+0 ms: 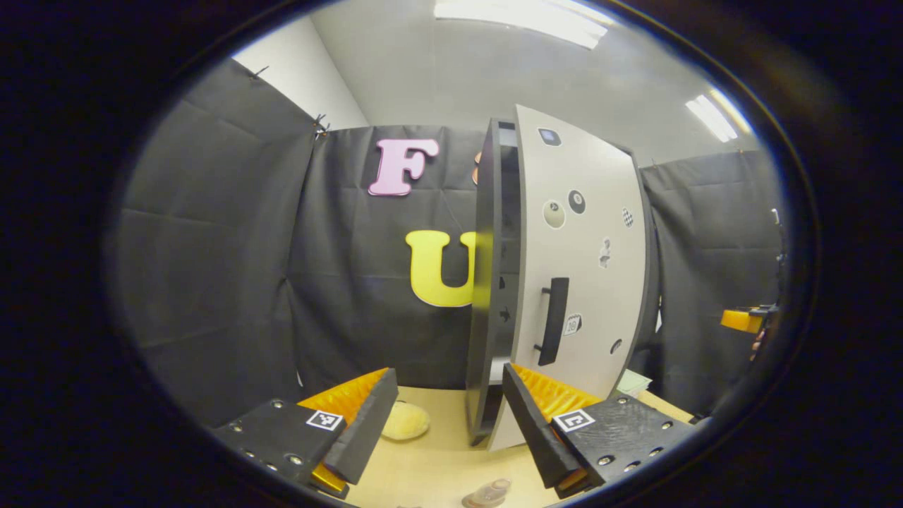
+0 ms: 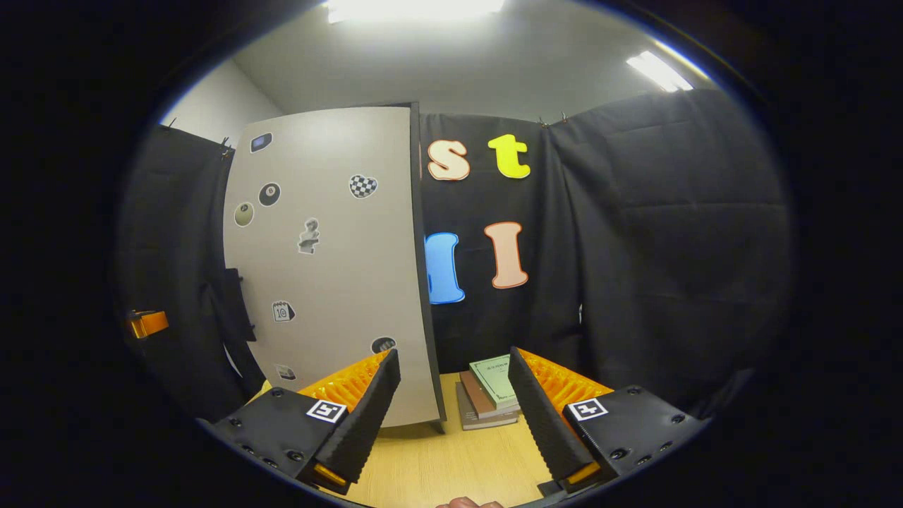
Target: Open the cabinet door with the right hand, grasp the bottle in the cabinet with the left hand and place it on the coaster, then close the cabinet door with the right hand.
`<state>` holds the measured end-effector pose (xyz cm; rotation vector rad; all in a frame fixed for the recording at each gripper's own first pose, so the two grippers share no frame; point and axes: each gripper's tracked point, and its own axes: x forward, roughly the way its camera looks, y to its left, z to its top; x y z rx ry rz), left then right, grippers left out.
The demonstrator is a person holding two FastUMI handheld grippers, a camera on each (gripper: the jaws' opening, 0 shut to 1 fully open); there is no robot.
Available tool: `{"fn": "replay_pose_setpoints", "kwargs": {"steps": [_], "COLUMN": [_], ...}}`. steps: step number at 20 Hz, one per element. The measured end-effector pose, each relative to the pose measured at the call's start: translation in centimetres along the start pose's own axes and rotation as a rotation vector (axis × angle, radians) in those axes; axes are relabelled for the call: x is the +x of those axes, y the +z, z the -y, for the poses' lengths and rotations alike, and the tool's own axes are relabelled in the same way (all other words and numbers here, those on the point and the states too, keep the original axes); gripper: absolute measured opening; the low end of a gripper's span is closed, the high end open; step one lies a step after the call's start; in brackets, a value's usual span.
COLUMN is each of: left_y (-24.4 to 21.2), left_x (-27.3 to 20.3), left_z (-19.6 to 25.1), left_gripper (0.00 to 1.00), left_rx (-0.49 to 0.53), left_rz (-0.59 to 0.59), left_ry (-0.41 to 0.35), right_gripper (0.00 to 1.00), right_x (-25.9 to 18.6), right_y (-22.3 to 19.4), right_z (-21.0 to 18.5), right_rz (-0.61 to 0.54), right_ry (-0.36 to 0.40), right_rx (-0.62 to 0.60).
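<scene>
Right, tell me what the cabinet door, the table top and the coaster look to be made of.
Cabinet door: seemingly painted or laminated board, matte pale grey, flat and even, stickers on it, dark bar handle.
Table top: probably wood or wood-look laminate, light tan with faint grain lines.
Coaster: apparently soft cloth or plush, pale yellow with a fuzzy, lumpy surface; too small to be sure.

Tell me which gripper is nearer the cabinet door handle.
Probably left. The left gripper faces the handle, open, just below it. The right gripper sits off toward the door's far edge; there the handle shows far left.
</scene>
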<state>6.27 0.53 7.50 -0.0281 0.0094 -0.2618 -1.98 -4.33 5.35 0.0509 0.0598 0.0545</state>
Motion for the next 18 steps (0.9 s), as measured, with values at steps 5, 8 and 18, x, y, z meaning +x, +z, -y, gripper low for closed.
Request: {"fn": "replay_pose_setpoints", "kwargs": {"steps": [5,8,18], "left_y": [-1.7,-2.2,-4.8], "left_x": [-0.5,-0.9,-3.6], "left_z": [0.5,0.3,1.3], "left_gripper": [0.9,0.89,0.89], "left_rx": [-0.017,-0.019,-0.023], "left_rz": [-0.017,-0.014,-0.042], "left_ry": [0.01,0.03,0.059], "right_gripper": [0.98,0.98,0.98], "right_x": [-0.7,-0.9,-1.3], "right_y": [-2.0,-2.7,-5.2], "right_z": [0.6,0.8,5.1], "right_rz": [-0.035,-0.022,-0.078], "right_ry": [-0.011,-0.03,-0.126], "right_rx": [-0.003,0.009,0.045]}}
